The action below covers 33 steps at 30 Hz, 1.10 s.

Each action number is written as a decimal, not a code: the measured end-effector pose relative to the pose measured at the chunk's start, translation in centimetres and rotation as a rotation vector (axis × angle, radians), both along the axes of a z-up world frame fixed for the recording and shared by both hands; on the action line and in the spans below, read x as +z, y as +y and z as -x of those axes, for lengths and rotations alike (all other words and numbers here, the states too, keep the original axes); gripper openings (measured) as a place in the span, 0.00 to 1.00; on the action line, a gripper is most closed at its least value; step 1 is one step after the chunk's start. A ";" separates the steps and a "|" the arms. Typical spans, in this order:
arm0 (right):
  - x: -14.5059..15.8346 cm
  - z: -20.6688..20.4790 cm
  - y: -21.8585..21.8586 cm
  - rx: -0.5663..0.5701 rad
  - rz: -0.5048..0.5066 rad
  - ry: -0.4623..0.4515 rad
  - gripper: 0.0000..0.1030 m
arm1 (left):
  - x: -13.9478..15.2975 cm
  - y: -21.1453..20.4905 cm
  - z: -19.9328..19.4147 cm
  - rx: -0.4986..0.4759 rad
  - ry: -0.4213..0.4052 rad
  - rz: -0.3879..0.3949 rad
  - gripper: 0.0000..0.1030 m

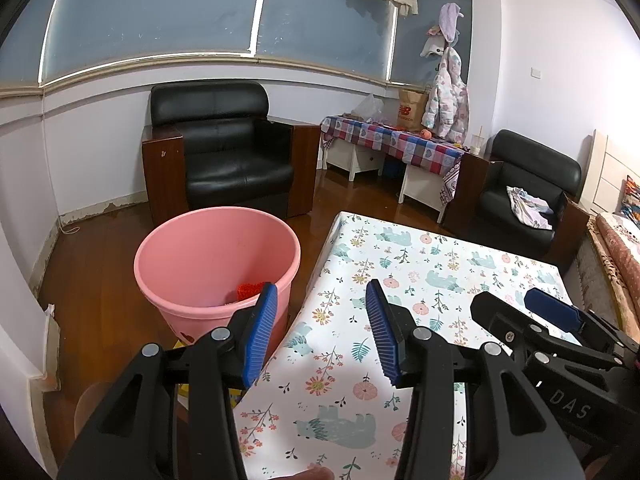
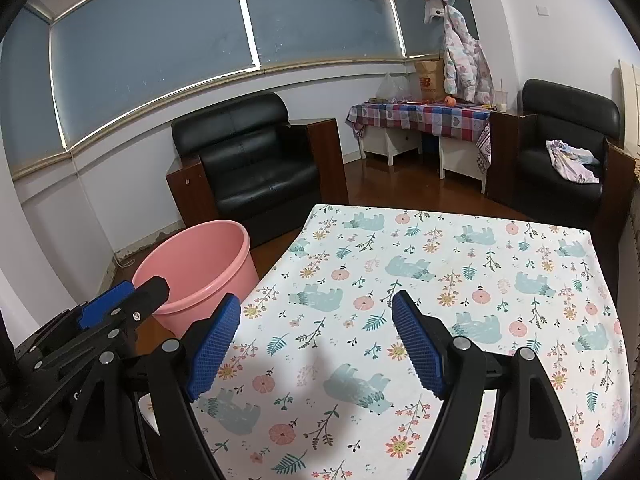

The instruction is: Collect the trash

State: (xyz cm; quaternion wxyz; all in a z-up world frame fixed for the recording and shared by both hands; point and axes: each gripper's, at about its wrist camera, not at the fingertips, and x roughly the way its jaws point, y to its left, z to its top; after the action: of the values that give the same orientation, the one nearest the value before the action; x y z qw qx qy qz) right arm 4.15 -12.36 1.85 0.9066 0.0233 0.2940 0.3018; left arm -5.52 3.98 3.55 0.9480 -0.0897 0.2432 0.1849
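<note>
both claws hang wide and empty, left claw, right claw; scan the bare counter before leaving the pink bin.

Hidden behind the left finger pad: most of the red thing inside the pink bucket. Too small to identify: clutter on the checked side table. Cut off at the edge: patterned bedding.
</note>
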 end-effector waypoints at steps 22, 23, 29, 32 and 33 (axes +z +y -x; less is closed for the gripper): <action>0.1 0.1 -0.3 -0.002 -0.006 -0.006 0.75 | 0.2 -0.2 0.0 -0.003 -0.004 -0.005 0.45; 0.1 0.3 -0.4 -0.004 -0.008 -0.007 0.75 | 0.2 -0.2 0.0 -0.003 -0.004 -0.005 0.45; 0.6 0.7 -0.8 -0.009 -0.017 -0.016 0.75 | 0.3 -0.1 0.0 -0.005 -0.004 -0.004 0.45; 0.9 0.9 -1.1 -0.013 -0.022 -0.020 0.75 | 0.5 -0.2 0.1 -0.008 -0.007 -0.010 0.45; 0.9 1.0 -1.2 -0.015 -0.025 -0.021 0.75 | 0.6 -0.2 0.1 -0.010 -0.008 -0.010 0.45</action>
State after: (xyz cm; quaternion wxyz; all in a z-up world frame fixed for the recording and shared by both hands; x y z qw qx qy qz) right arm 3.19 -13.53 2.77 0.9114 0.0337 0.2807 0.2990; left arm -5.65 3.75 4.17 0.9503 -0.0843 0.2390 0.1809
